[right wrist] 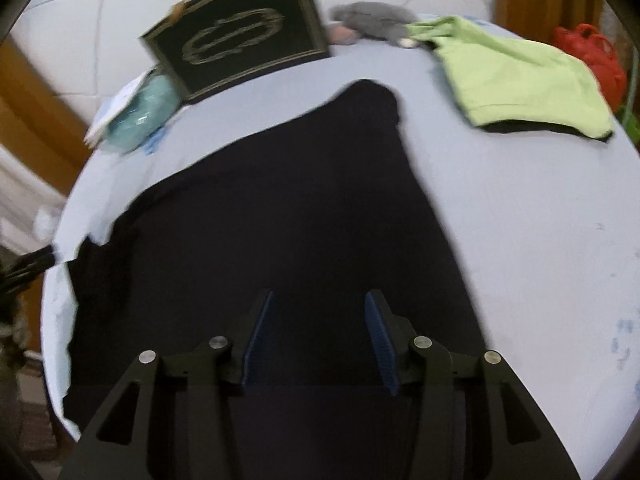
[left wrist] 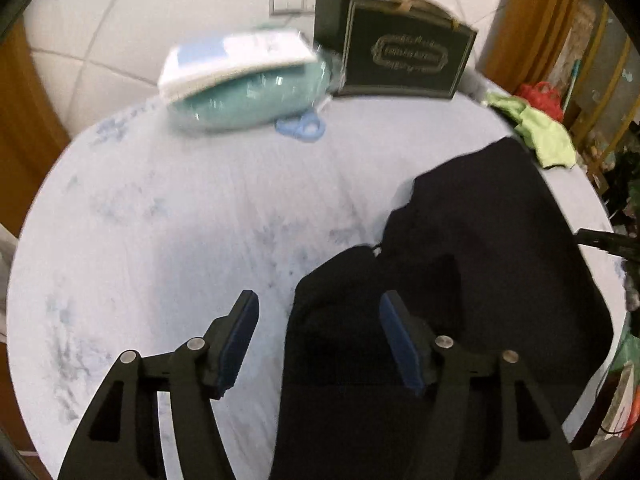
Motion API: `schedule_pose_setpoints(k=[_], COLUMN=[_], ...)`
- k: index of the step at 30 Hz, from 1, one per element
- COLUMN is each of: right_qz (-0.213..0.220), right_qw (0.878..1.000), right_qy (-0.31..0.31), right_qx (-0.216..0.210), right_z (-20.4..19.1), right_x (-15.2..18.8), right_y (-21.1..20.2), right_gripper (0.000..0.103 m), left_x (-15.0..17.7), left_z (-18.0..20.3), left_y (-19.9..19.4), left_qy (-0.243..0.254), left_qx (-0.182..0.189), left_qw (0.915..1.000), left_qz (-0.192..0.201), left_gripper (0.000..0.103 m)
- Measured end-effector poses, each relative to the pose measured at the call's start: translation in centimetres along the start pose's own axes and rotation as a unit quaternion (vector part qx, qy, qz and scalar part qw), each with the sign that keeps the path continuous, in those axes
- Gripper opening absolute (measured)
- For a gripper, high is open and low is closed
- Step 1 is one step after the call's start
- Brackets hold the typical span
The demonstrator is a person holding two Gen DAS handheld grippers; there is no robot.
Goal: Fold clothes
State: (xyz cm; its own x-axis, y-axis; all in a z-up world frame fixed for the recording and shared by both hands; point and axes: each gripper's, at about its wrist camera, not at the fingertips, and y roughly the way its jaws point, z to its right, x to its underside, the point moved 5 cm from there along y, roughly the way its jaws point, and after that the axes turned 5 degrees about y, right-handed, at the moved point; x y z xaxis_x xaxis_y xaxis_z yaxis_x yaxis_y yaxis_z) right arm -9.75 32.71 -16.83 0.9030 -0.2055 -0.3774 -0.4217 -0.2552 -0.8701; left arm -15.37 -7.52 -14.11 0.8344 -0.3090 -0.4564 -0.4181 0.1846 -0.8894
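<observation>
A black garment (left wrist: 472, 248) lies spread on the round pale blue table (left wrist: 192, 220); in the right wrist view it (right wrist: 280, 208) fills the middle. My left gripper (left wrist: 318, 304) is open and empty above the garment's left edge, one finger over bare table, the other over the cloth. My right gripper (right wrist: 318, 300) is open and empty above the garment's near part. A light green garment (right wrist: 516, 80) lies at the table's far right, also in the left wrist view (left wrist: 540, 132).
A black box with gold print (left wrist: 400, 56) stands at the table's far edge. A teal packaged bundle (left wrist: 248, 84) lies beside it. A grey plush item (right wrist: 372, 20) sits behind the green garment. A red bag (right wrist: 592, 56) is off the table at right.
</observation>
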Motion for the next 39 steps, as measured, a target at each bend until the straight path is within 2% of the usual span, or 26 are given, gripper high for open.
schedule_pose_setpoints(k=[4,5,6,7,8,12,15,16,17,18,20,24,27,30,35,39], right_qz=[-0.008,-0.012,-0.017,-0.022,-0.028,-0.041,-0.057,-0.066,-0.078,-0.083,-0.067,0.009,0.006,-0.004,-0.008,0.001], right_qw=[0.998,0.996,0.994,0.992,0.989,0.981,0.978,0.978,0.976,0.975,0.975,0.973,0.974,0.975,0.973,0.970], right_qy=[-0.034,-0.046,-0.058,-0.071,-0.085,-0.134,-0.142,-0.150,-0.158,-0.164,-0.173,-0.183,-0.190,-0.194,-0.204,-0.212], right_qx=[-0.057,-0.073,-0.088,-0.102,-0.116,-0.136,-0.139,-0.132,-0.126,-0.123,-0.125,-0.142,-0.122,-0.105,-0.110,-0.117], right_z=[-5.6,-7.4,-9.3,-11.1,-13.0,-19.2,-21.5,-22.1,-22.6,-22.9,-22.9,-21.1,-18.6,-16.2,-15.4,-15.3], right_x=[0.1,0.1,0.0,0.0,0.1,0.1,-0.1,0.0,0.2,0.4,0.7,1.4,3.2,5.1,7.3,8.0], right_y=[1.1,1.6,2.2,2.8,3.5,6.6,8.9,9.8,10.5,10.6,9.2,2.4,0.8,0.0,0.0,-1.0], right_gripper=[0.047,0.050,0.054,0.064,0.070,0.073,0.073,0.056,0.012,0.004,0.004,0.004,0.004,0.004,0.004,0.004], left_x=[0.5,0.7,1.2,1.8,2.2,3.3,3.9,4.0,4.2,4.4,5.1,7.3,9.9,12.0,11.6,9.9], left_z=[0.5,0.7,0.9,1.1,1.2,1.6,1.7,1.7,1.6,1.5,1.5,2.2,3.5,3.7,4.5,6.5], left_y=[2.7,3.1,3.2,3.3,3.1,1.9,0.1,-0.3,-0.6,-1.0,-2.3,-5.5,-5.6,-4.9,-5.8,-6.0], left_qy=[-0.008,-0.011,-0.013,-0.014,-0.015,-0.019,-0.019,-0.018,-0.019,-0.021,-0.026,-0.033,-0.033,-0.042,-0.039,0.001], left_qx=[0.019,0.027,0.033,0.036,0.037,0.037,0.040,0.038,0.037,0.035,0.029,0.024,0.030,0.026,0.032,0.034], left_qw=[0.9997,0.9994,0.9993,0.9991,0.9991,0.9992,0.9989,0.9989,0.9989,0.9990,0.9988,0.9978,0.9988,0.9987,0.9987,0.9994], left_qz=[-0.015,-0.016,-0.016,-0.016,-0.014,0.001,0.017,0.020,0.020,0.020,0.028,0.053,0.022,-0.015,-0.003,0.011], left_gripper=[0.064,0.060,0.052,0.021,0.004,0.004,0.004,0.004,0.004,0.004,0.004,0.006,0.009,0.019,0.052,0.054])
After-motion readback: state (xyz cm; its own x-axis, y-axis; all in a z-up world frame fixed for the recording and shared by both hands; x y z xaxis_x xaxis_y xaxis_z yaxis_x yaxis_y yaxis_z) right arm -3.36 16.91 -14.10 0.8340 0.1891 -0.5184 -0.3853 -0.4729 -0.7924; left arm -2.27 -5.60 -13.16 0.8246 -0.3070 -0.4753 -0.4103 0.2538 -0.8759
